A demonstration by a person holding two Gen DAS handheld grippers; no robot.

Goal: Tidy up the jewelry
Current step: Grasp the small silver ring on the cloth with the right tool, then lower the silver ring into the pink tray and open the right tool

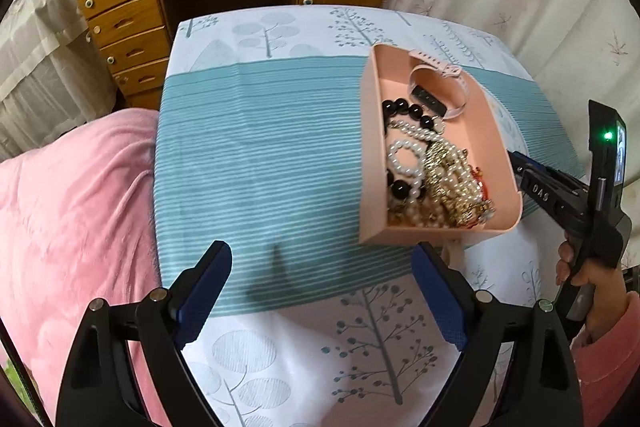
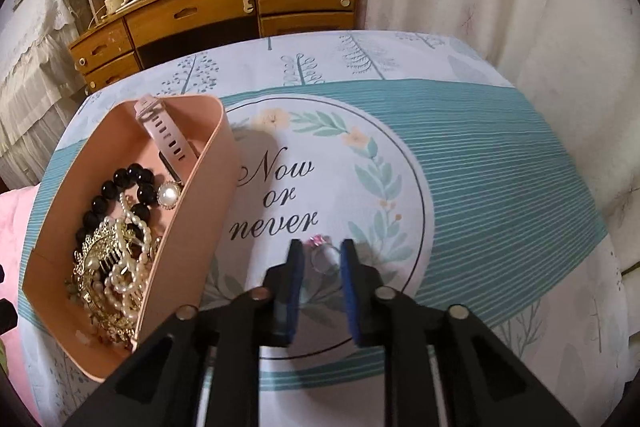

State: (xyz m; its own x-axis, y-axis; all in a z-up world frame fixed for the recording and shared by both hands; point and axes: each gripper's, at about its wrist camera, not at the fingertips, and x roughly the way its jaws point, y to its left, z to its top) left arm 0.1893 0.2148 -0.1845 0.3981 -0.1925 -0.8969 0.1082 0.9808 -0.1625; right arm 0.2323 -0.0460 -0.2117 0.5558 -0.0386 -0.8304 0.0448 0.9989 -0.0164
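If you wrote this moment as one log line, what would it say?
left gripper: open, empty | right gripper: closed on ring | pink box: holds jewelry

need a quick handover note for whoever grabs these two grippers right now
Left gripper: open, empty, over the tablecloth beside the pink box.
Right gripper: jaws narrowed around a pink-stoned ring lying on the cloth; contact unclear, not lifted.
Done: watch, black bead bracelet, pearl strands and gold pieces are in the box.
Left: grip the ring, drop it in the box.
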